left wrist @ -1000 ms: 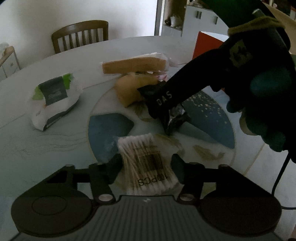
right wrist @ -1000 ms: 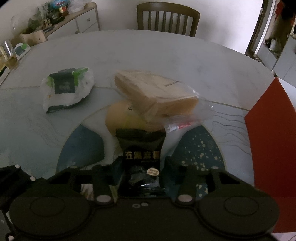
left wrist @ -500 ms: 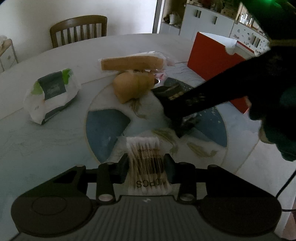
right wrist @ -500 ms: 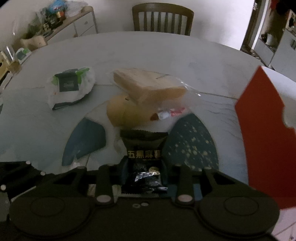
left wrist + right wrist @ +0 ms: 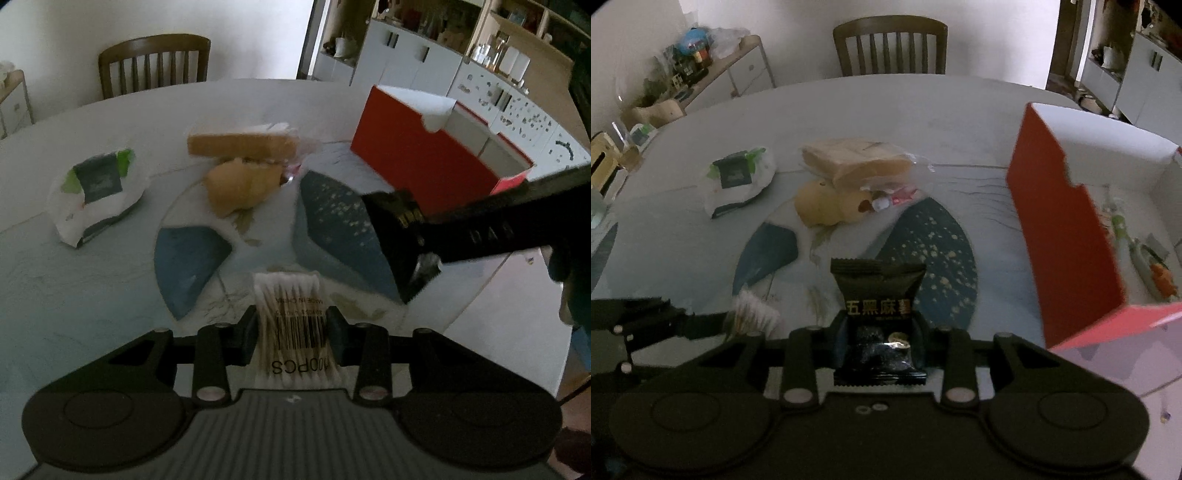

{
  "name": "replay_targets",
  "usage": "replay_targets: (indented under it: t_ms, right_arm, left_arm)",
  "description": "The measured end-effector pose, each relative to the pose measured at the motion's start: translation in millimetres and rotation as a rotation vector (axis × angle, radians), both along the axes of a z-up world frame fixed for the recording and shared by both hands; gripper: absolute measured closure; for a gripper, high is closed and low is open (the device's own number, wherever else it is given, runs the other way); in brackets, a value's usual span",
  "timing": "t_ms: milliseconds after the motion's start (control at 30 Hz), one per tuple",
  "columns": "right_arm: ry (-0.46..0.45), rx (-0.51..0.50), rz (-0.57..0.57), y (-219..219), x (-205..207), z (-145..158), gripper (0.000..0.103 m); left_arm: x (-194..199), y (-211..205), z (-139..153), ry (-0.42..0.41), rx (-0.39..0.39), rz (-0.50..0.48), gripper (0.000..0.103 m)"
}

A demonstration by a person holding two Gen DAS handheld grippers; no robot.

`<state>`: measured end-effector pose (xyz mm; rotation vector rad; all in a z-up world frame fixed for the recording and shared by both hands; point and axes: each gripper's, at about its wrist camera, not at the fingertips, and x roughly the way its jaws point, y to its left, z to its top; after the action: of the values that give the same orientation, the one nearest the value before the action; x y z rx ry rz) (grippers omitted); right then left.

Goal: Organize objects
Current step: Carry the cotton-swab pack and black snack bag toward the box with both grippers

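At the far left of the worktop point(image 5: 258, 107), well left of the red box point(image 5: 417, 162), we see a white and green wipes packet point(image 5: 96, 192). Nearer the box lie a wrapped loaf of sliced bread point(image 5: 240, 144) and, touching its near side, a yellow plush toy point(image 5: 240, 184). In the foreground, left of the box, our left gripper point(image 5: 291, 328) has its fingers point(image 5: 248, 328) clamped on a pack of cotton swabs point(image 5: 291, 325), raised above the worktop's blue pattern. Just beside the box's near left corner, our right gripper point(image 5: 881, 343) has its fingers point(image 5: 925, 339) pressed against a black snack sachet point(image 5: 879, 317). The box stands open; several small items lie inside, too blurred to name.
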<state>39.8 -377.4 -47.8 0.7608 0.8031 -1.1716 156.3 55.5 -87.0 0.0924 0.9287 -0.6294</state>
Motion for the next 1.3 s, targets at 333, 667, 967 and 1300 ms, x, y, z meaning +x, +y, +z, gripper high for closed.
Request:
replay_targets:
  t_ms: [333, 667, 967, 1300]
  right_arm:
    - [-0.046, -0.039, -0.006, 15.9, -32.4, 34.7, 0.07]
    - [-0.055, -0.082, -0.015, 16.4, -79.8, 62.6, 0.07]
    - [-0.04, -0.133, -0.053, 4.4, -133.4, 77.9, 0.07]
    - [-0.035, -0.157, -0.09, -9.4, -187.0, 80.0, 0.07]
  left_arm:
    - [-3.9, -25.2, 45.0, -0.032, -0.074, 0.012, 0.066]
    - [-3.8, -70.6, 78.9, -0.085, -0.107, 0.012, 0.066]
    - [0.8, -127.0, 97.0, -0.12, -0.118, -0.004, 0.065]
    - [2.9, -194.7, 103.0, -0.148, -0.1, -0.047, 0.065]
